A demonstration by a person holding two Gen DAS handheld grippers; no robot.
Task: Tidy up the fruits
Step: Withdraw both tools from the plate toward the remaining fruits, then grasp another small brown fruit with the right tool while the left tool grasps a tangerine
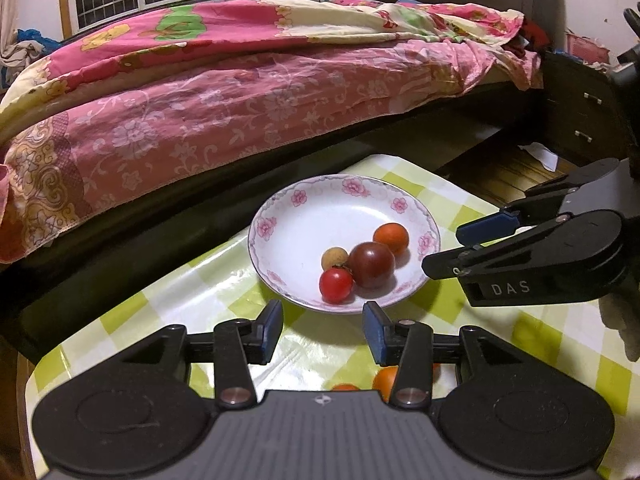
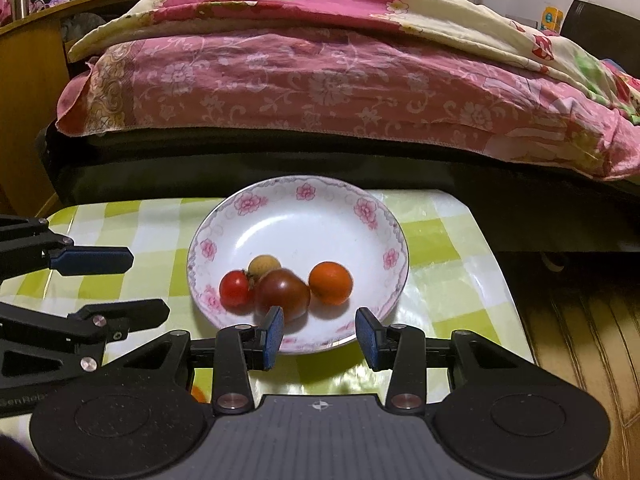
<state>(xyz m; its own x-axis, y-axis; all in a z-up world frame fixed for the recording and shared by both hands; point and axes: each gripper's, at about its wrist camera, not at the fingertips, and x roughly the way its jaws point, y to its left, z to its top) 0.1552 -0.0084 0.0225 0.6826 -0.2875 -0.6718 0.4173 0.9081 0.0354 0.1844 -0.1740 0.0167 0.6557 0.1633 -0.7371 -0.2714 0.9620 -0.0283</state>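
Note:
A white plate with pink flowers (image 1: 304, 224) (image 2: 304, 232) sits on the green checked table. It holds a red cherry tomato (image 1: 336, 285) (image 2: 236, 289), a dark purple tomato (image 1: 372, 264) (image 2: 282, 294), an orange fruit (image 1: 391, 238) (image 2: 331, 283) and a small tan longan (image 1: 334, 258) (image 2: 264, 265). My left gripper (image 1: 323, 330) (image 2: 148, 286) is open and empty just short of the plate's near rim. My right gripper (image 2: 321, 334) (image 1: 444, 251) hovers over the plate's front rim, open, nothing between its pads. Two orange fruits (image 1: 385, 380) lie on the cloth, half hidden under the left gripper.
A bed with a pink flowered quilt (image 1: 240, 92) (image 2: 320, 80) runs close behind the table. The table's right edge (image 2: 508, 280) drops to a wooden floor (image 2: 580, 340). A dark nightstand (image 1: 580, 112) stands at the back right.

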